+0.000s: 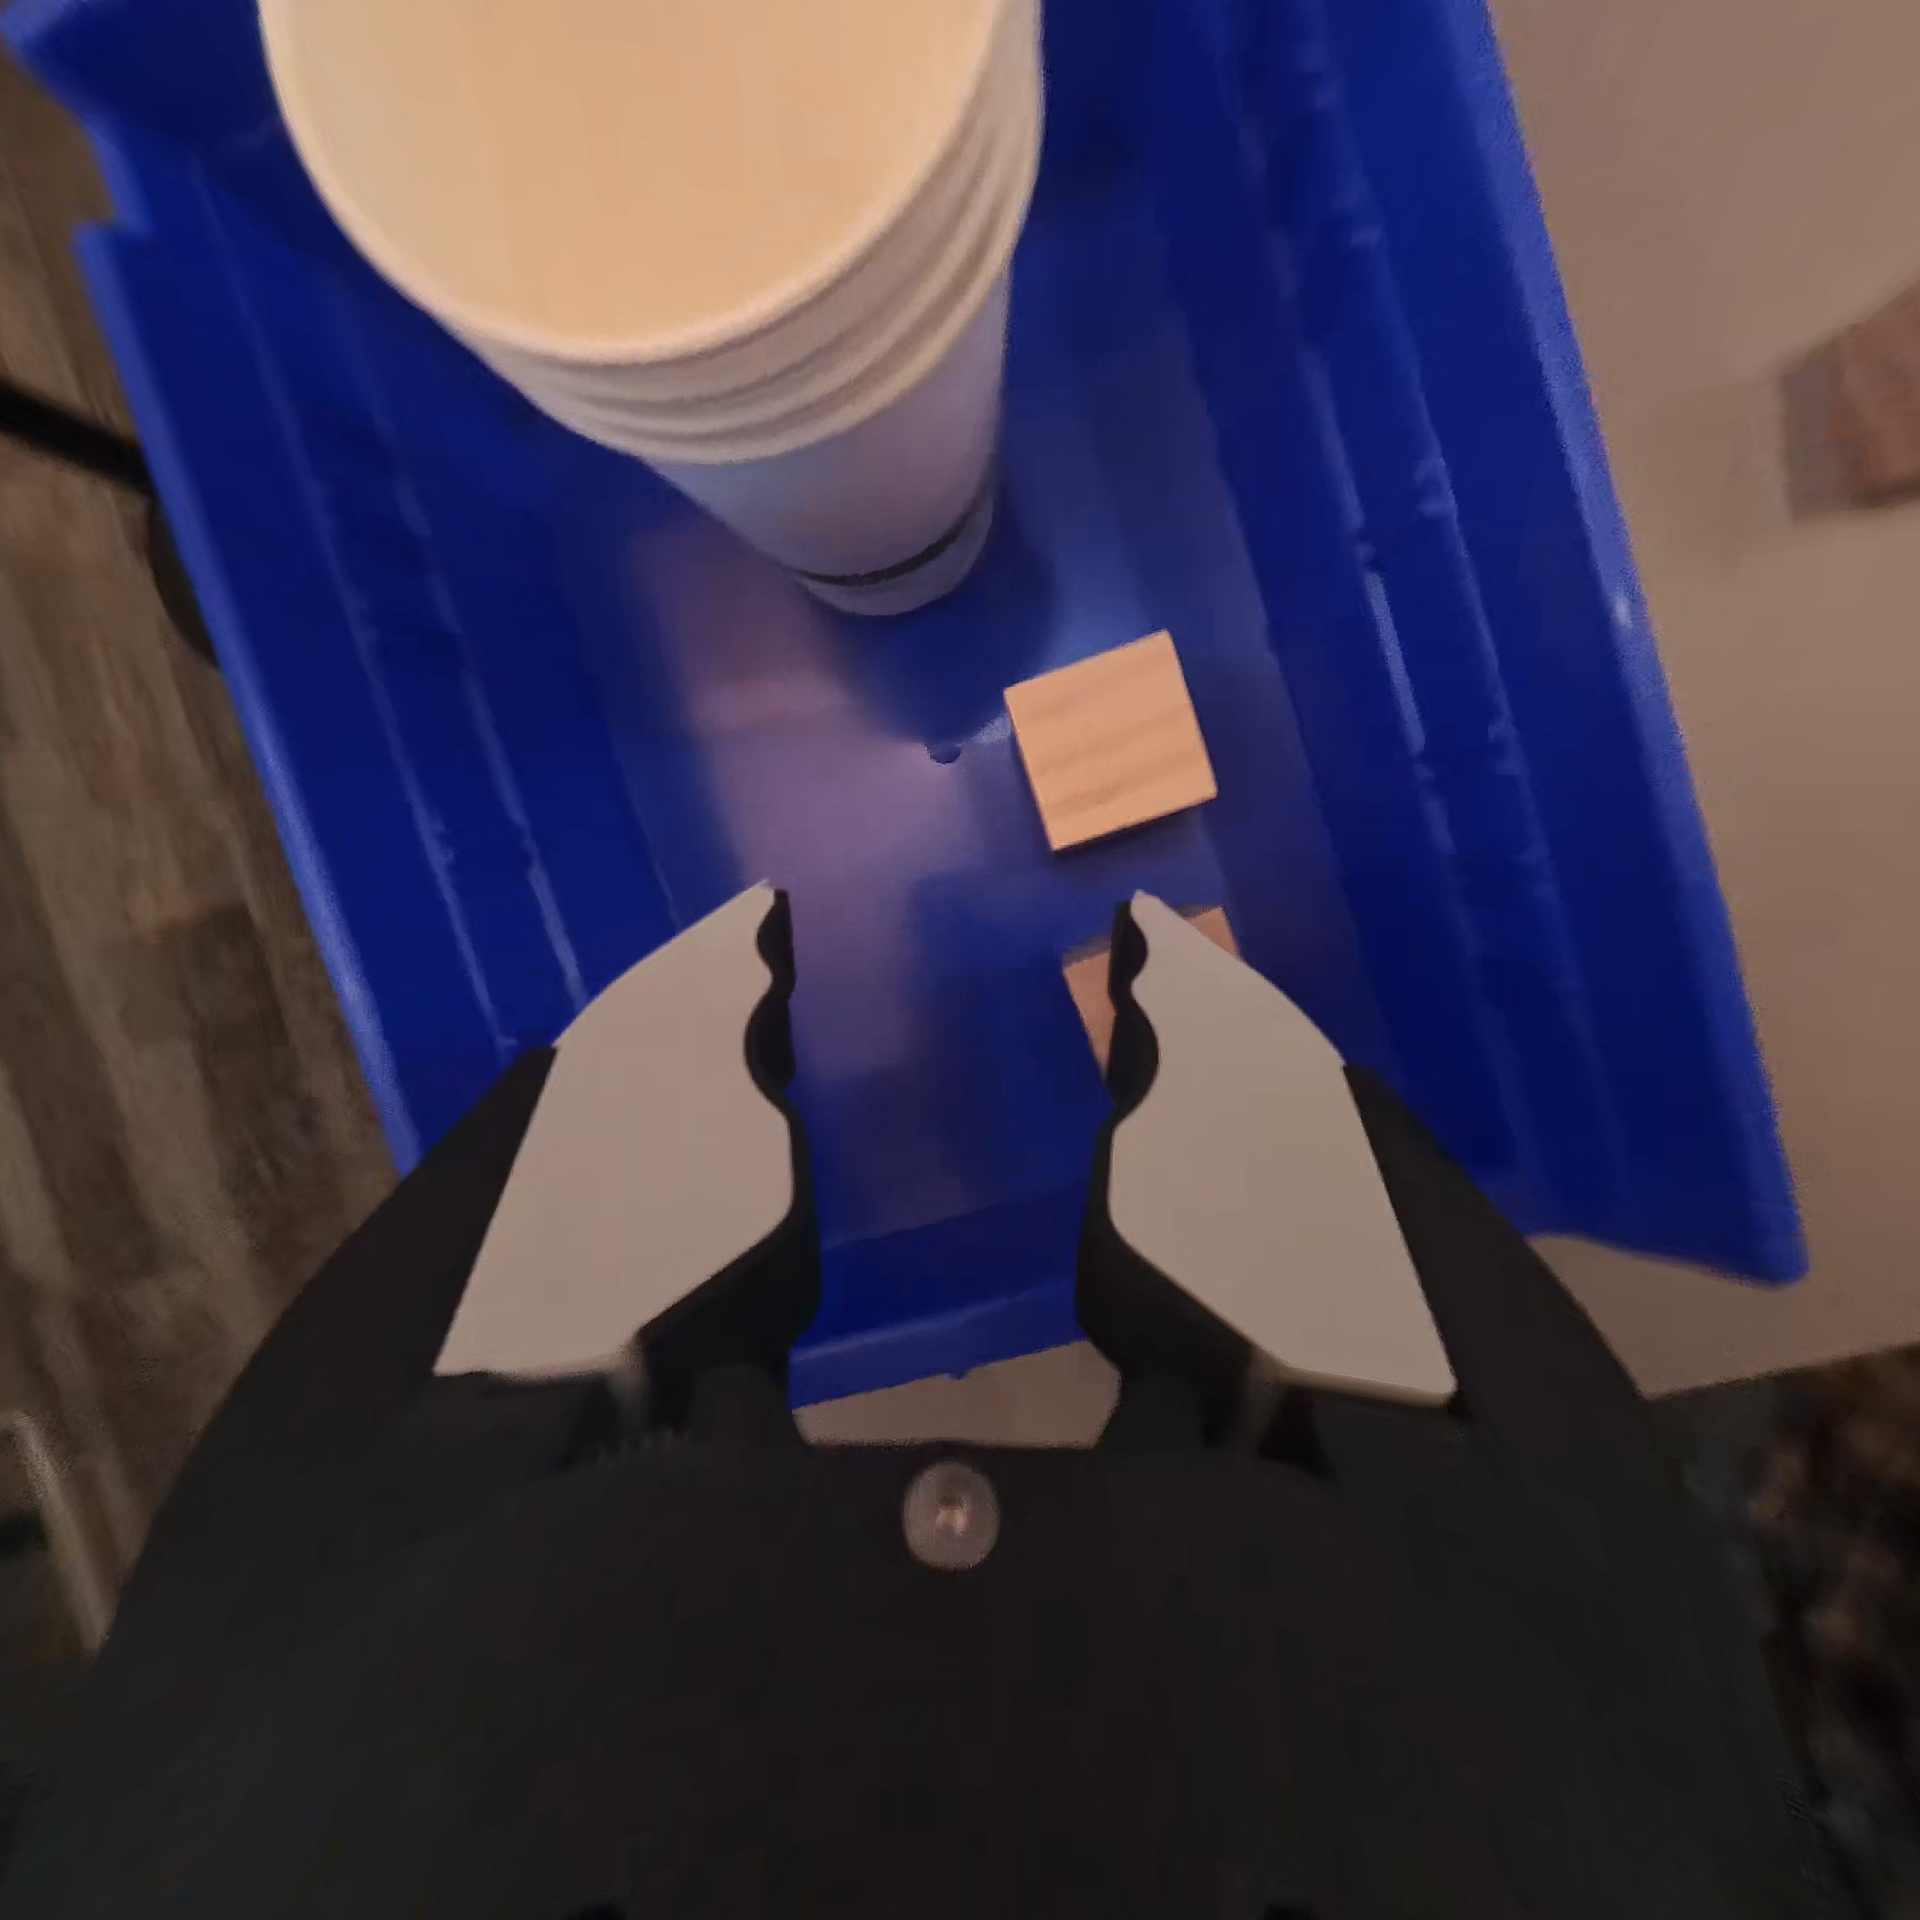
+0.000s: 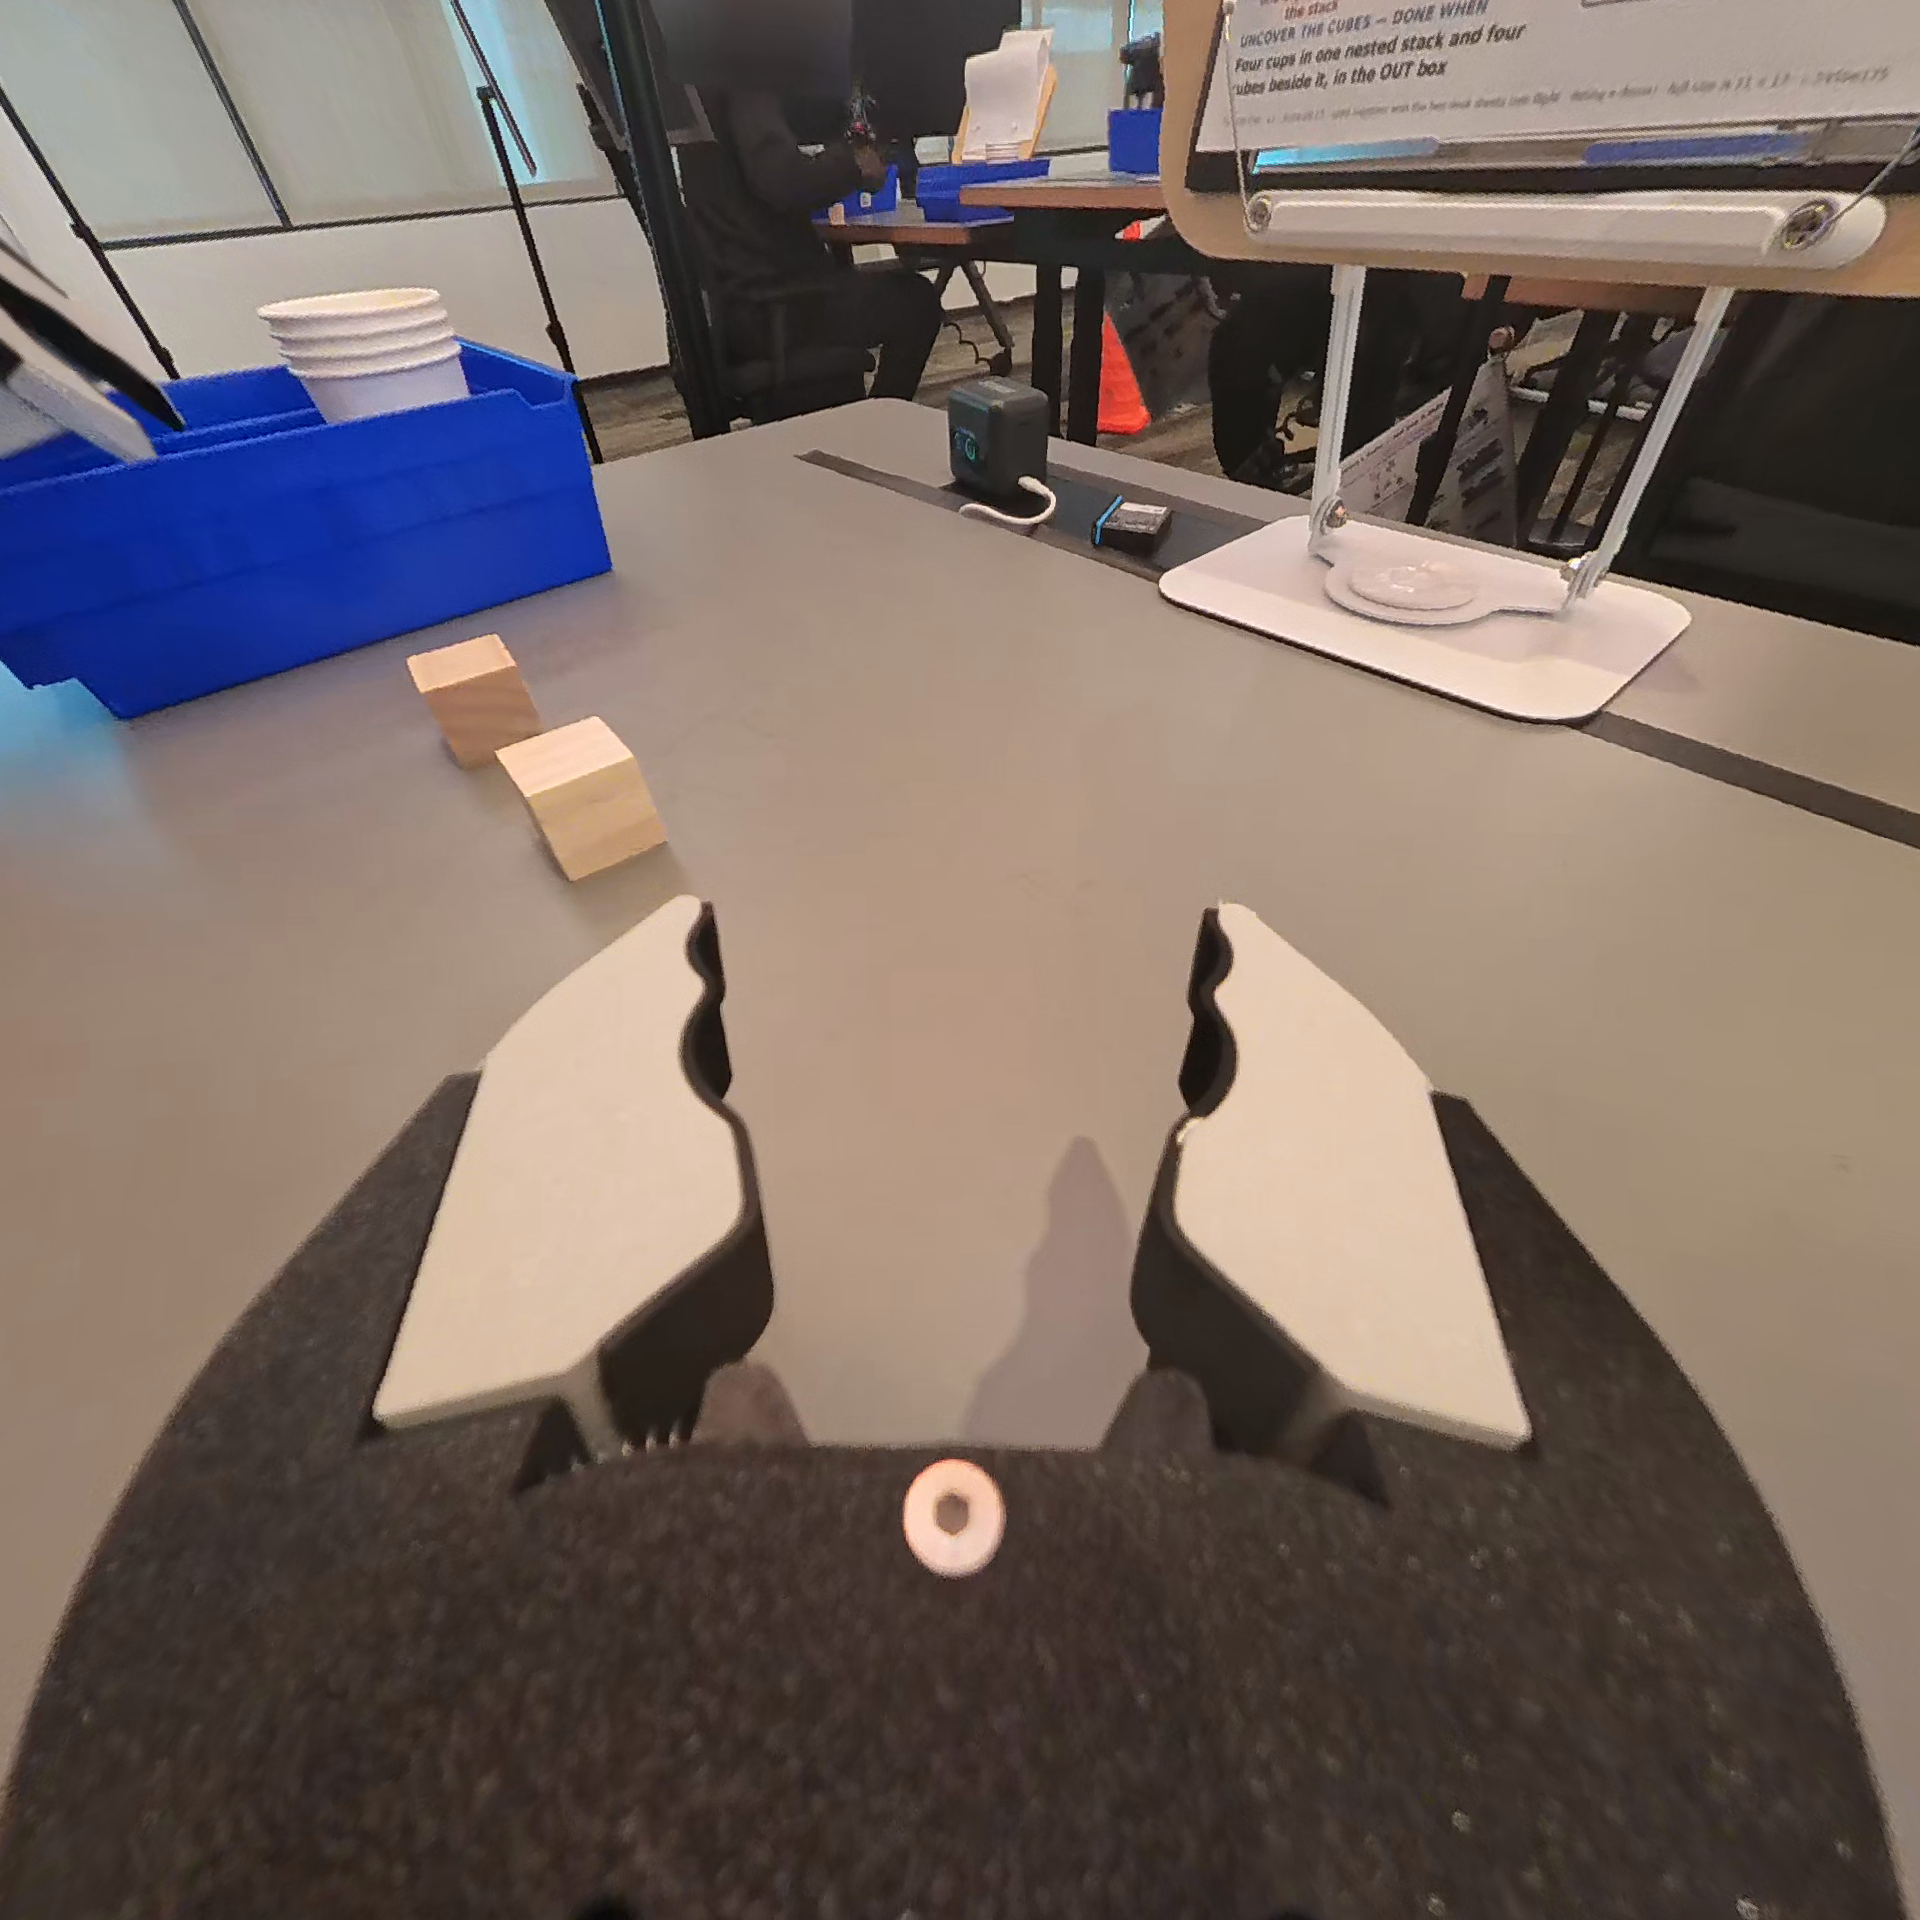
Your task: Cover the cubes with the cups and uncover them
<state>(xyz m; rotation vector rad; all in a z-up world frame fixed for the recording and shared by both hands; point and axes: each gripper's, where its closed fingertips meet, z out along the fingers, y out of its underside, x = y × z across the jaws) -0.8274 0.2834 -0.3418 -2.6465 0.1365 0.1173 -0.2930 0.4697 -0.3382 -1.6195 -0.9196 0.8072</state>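
My left gripper is open and empty, pointing down into a blue bin. A nested stack of white paper cups stands at the bin's far end. One wooden cube lies on the bin floor, right of my fingers. A second cube is mostly hidden behind my right finger. In the right wrist view, my right gripper is open and empty, low over the grey table. Two wooden cubes sit on the table, ahead and left of it. The bin, the cup stack and the left gripper's fingers show at far left.
A white stand holding a clipboard with a printed sheet is at the right back. A small dark device with a cable and a small black box lie along the table's black strip. A seated person and other tables are beyond.
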